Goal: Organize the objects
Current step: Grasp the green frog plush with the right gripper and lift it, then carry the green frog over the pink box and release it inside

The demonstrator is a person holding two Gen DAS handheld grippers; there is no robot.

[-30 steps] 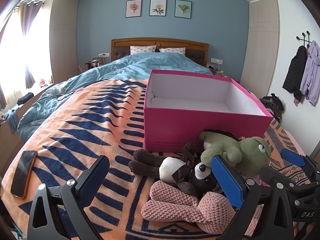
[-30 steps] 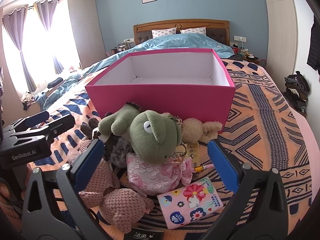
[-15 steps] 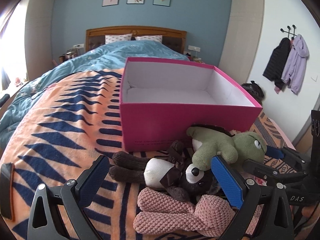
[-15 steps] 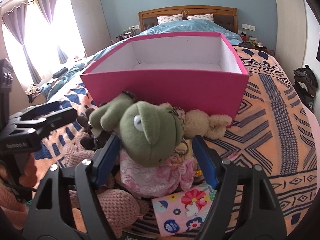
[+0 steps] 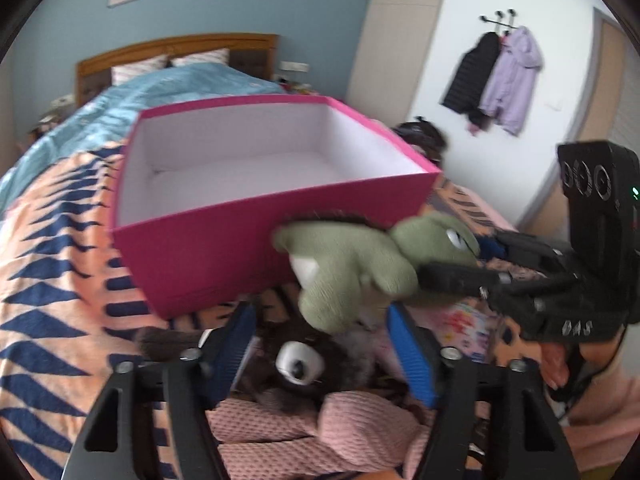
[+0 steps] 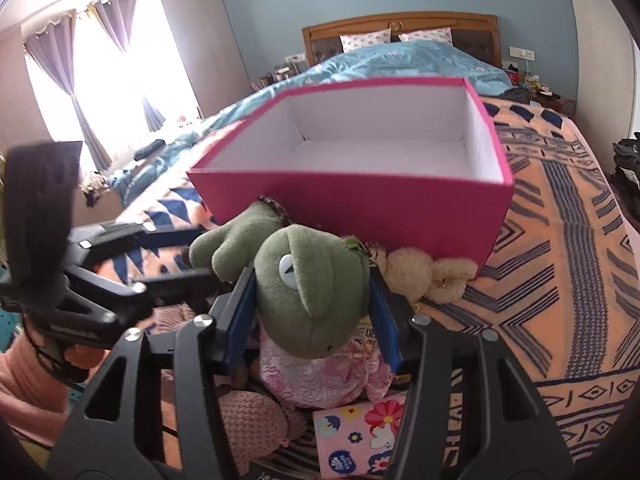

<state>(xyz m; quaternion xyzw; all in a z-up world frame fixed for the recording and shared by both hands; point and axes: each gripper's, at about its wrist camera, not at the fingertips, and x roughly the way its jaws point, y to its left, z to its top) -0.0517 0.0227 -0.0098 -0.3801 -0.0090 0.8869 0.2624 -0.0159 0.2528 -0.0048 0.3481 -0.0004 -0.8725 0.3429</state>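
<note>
An empty pink box [image 5: 224, 248] [image 6: 360, 204] stands on the orange patterned blanket, just behind a heap of soft toys. My right gripper [image 6: 312, 292] is closing, and its blue pads press both sides of the green frog plush's [image 6: 308, 284] head. In the left wrist view the frog [image 5: 344, 260] hangs in the right gripper [image 5: 480, 260], raised above the heap. My left gripper [image 5: 320, 340] is closing too, with its pads against the head of a dark brown plush [image 5: 296, 364] with a white snout. The right wrist view shows the left gripper [image 6: 196, 256] at left, beside the frog's arm.
A pink knitted plush [image 5: 320, 428] lies at the near side of the heap. A pink brocade pouch [image 6: 320, 376], a floral tissue pack [image 6: 360, 436] and a small beige bear [image 6: 412, 276] lie beneath and beside the frog. Coats [image 5: 500, 76] hang on the right wall.
Both grippers narrowed from wide open. The right one closed around the frog's head and the frog rose. The left one swung right and moved in over the brown plush.
</note>
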